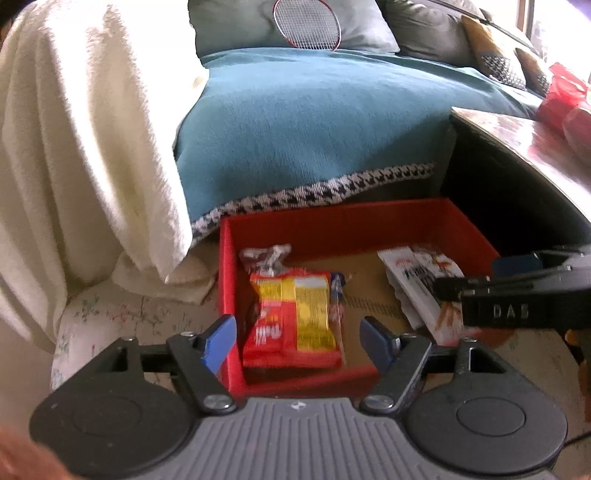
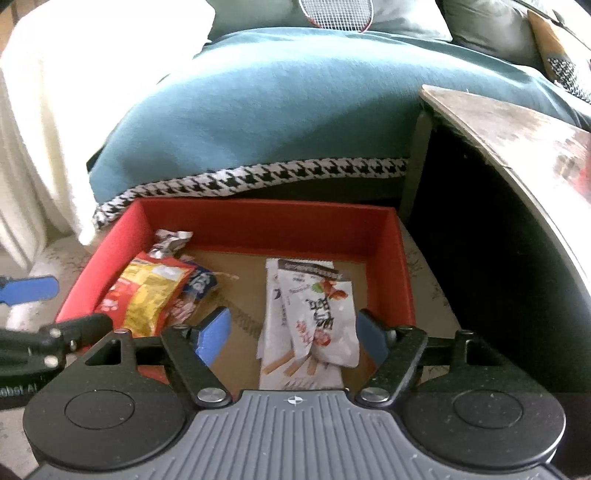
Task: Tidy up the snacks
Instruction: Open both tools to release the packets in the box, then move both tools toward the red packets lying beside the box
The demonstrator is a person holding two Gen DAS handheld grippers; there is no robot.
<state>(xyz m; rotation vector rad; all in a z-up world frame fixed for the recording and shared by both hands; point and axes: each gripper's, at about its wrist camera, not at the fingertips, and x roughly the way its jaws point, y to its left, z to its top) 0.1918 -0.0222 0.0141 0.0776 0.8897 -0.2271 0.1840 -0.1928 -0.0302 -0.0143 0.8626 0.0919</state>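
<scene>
A red open box sits on the floor by the sofa. In its left half lies a red and yellow snack pack with a silver wrapper behind it and a blue packet beside it. In its right half lie white snack packets. My left gripper is open and empty above the red and yellow pack. My right gripper is open and empty above the white packets, and it shows at the right of the left wrist view.
A sofa with a teal blanket stands behind the box, a racket on its cushions. A cream throw hangs at left. A wooden table with a red bag stands at right.
</scene>
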